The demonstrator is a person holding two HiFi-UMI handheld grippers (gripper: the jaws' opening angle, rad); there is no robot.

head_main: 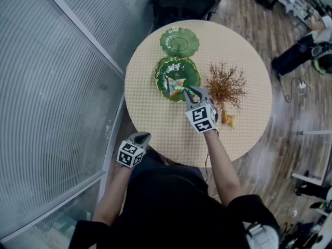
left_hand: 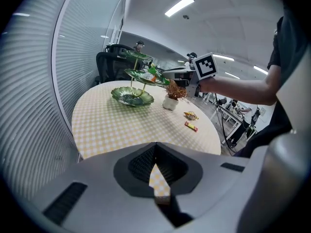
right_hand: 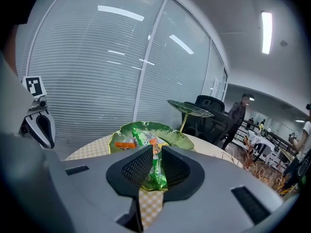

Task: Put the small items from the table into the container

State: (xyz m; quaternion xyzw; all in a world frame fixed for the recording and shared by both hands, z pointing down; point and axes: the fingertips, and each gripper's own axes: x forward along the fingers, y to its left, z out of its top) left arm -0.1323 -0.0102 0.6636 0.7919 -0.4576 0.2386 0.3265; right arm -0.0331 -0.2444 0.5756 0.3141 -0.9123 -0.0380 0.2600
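A green tiered dish stand (head_main: 193, 72) stands on the round checked table (head_main: 155, 123). My right gripper (head_main: 188, 91) reaches over its middle plate (right_hand: 177, 137) and is shut on a green snack packet (right_hand: 158, 176), which hangs between the pads. Orange and green wrapped sweets (right_hand: 127, 143) lie on that plate. In the left gripper view the right gripper's tip sits at the middle tier (left_hand: 141, 76). A yellow sweet (left_hand: 191, 115) and a red-yellow bar (left_hand: 191, 125) lie on the cloth. My left gripper (head_main: 142, 137) hangs off the table's near left edge, jaws (left_hand: 155, 147) shut on nothing.
A white pot of dried brown twigs (head_main: 224, 84) stands right of the stand, with a yellow sweet (head_main: 227, 119) in front of it. A glass wall with blinds (head_main: 52, 87) runs along the left. A black office chair (head_main: 181, 1) stands behind the table.
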